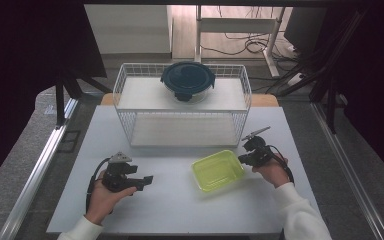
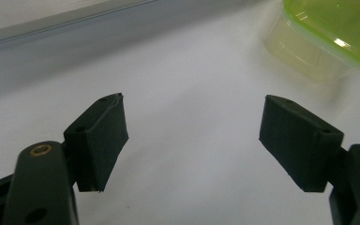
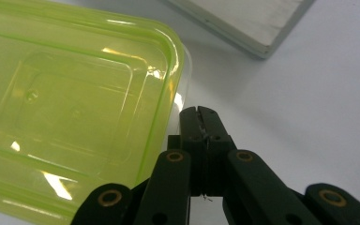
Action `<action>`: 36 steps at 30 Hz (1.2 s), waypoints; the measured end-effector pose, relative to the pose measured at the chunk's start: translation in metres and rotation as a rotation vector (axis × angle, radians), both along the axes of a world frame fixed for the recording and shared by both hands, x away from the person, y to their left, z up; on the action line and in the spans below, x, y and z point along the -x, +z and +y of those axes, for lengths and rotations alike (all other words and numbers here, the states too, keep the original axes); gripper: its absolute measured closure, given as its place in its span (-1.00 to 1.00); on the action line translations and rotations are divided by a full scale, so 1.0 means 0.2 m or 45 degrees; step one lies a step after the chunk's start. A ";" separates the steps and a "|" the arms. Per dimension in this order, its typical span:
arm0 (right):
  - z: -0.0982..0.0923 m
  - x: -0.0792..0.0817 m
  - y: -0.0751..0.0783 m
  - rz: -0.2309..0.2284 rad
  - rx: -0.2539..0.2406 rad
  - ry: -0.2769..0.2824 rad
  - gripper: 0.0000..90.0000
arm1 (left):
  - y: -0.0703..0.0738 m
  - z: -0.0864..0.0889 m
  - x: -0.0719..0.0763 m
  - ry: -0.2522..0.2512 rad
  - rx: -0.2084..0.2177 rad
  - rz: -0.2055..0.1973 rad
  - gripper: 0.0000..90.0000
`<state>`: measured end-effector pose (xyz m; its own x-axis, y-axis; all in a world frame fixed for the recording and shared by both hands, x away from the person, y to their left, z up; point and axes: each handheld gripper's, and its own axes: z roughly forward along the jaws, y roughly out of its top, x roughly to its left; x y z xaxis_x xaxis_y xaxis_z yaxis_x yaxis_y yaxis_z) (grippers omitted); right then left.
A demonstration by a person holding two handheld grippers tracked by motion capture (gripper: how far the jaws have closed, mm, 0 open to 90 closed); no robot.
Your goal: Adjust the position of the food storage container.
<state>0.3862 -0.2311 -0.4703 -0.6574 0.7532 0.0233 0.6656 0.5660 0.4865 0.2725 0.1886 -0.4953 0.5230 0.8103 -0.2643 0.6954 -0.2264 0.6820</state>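
beside green-lidded container [image 1: 217, 170], closed right gripper [image 1: 242, 159]

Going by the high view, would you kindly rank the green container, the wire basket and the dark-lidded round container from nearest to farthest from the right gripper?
1. Green container, on the table just left of the right gripper.
2. Wire basket, behind it at the table's far side.
3. Dark-lidded round container, on the basket's upper shelf.

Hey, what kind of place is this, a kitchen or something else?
Probably a lab or recording setup, not a kitchen: a plain white table ringed by dark curtains, loose cables on the floor, and a person's hands working handheld grippers.
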 end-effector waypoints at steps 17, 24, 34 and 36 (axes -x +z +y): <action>0.10 0.14 -0.02 0.014 -0.040 0.088 0.98 | 0.00 0.00 0.01 0.008 0.003 -0.002 -0.49; 0.13 0.19 -0.05 0.037 -0.049 0.118 0.98 | 0.00 0.00 0.00 0.009 0.004 0.004 -0.49; 0.23 0.27 -0.05 0.032 -0.044 0.215 0.98 | -0.01 0.01 0.01 0.014 0.002 0.006 -0.49; 0.24 0.29 -0.06 0.033 -0.042 0.234 0.98 | -0.01 0.01 0.00 0.016 0.004 0.009 -0.49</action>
